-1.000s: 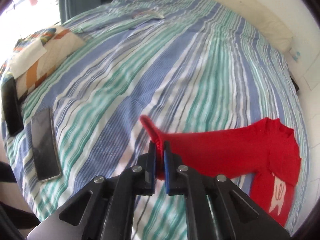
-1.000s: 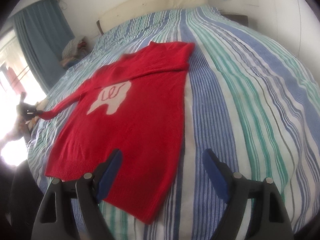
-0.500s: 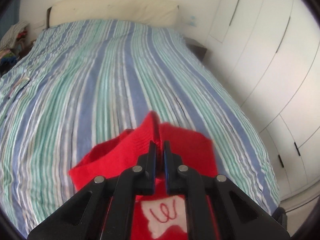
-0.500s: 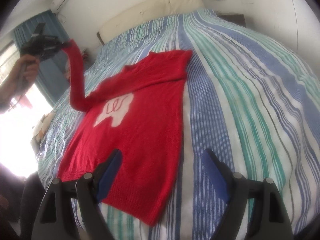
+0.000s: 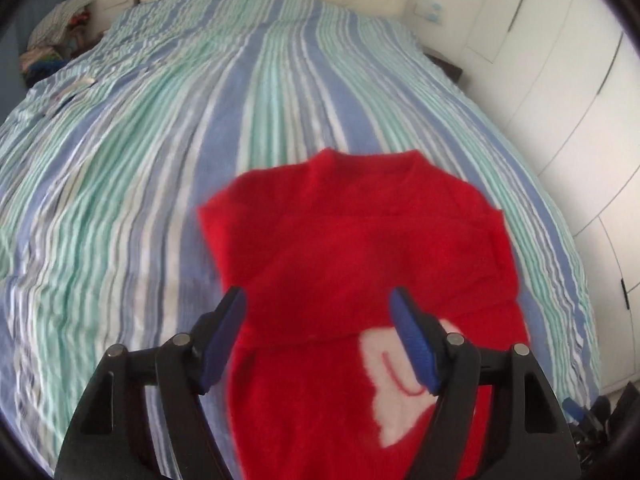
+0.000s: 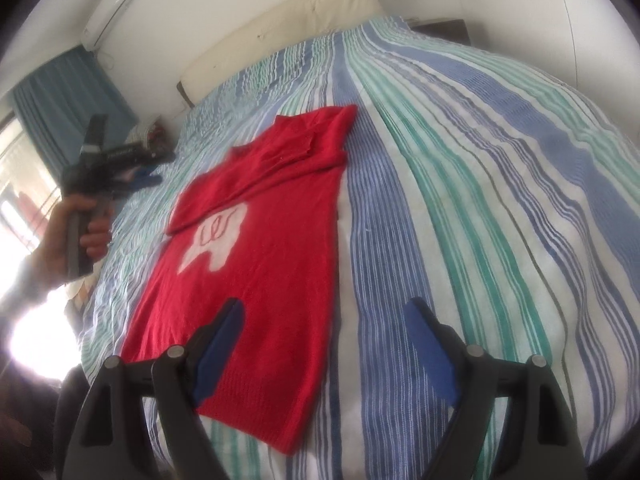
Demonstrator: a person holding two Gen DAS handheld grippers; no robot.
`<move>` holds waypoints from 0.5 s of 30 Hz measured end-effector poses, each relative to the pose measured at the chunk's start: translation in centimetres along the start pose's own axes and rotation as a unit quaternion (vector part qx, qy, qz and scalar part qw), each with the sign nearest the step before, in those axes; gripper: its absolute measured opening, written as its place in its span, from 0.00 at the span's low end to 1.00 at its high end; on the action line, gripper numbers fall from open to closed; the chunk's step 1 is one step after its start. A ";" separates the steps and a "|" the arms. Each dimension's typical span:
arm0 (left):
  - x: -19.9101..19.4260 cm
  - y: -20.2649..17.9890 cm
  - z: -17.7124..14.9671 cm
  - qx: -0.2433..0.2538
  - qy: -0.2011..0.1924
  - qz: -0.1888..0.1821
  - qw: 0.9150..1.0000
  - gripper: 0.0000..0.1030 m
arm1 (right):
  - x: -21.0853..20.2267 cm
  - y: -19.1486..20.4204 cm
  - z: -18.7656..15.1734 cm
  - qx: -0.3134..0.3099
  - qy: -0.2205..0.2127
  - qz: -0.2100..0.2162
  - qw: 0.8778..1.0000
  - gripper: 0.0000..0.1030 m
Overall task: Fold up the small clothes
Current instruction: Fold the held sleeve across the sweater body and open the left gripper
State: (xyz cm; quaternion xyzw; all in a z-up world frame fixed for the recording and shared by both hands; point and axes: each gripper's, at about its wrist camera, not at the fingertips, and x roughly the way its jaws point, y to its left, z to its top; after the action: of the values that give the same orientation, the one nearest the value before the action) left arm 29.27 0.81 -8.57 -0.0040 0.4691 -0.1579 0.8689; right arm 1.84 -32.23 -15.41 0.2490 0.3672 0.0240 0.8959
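The sleeve clamped a second ago in the left claw has been let go: its jaws have just been opening and nothing is held. The red sweater is spread on the striped bed, sleeve folded across its chest, below both claws. The right claw is kept apart, empty.

— How is the left gripper seen?
— It is gripped by a hand; its jaws have just been opening, and nothing is pinched between them.
— And the right gripper?
— It is tilted downward, jaws spread wide, nothing clamped.
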 end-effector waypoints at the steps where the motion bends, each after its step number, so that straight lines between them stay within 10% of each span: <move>1: -0.2 1.7 -0.8 -0.002 0.004 0.016 1.000 0.72 | 0.2 -0.1 0.1 0.004 0.002 0.002 1.000 0.79; 8: 2.0 2.0 -5.0 0.040 0.049 0.017 0.998 0.74 | 1.5 0.6 -0.2 -0.009 0.017 -0.005 1.000 0.79; 11: 4.5 -0.1 -5.3 0.086 0.042 0.072 0.993 0.72 | 1.8 0.9 -0.5 -0.018 0.025 -0.013 0.999 0.79; 13: 5.9 0.4 -5.0 0.055 0.031 0.106 0.992 0.53 | 1.6 0.9 -0.7 -0.023 0.024 -0.020 0.999 0.79; 15: 5.7 2.2 -5.3 0.003 -0.001 0.108 0.994 0.05 | 1.3 1.0 -0.7 -0.028 0.020 -0.027 0.999 0.79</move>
State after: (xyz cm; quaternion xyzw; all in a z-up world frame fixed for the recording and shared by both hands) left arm 28.39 2.06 -16.49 0.0488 0.4654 -0.0643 0.8814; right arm 2.44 -30.76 -16.21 0.2136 0.3912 0.0151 0.8950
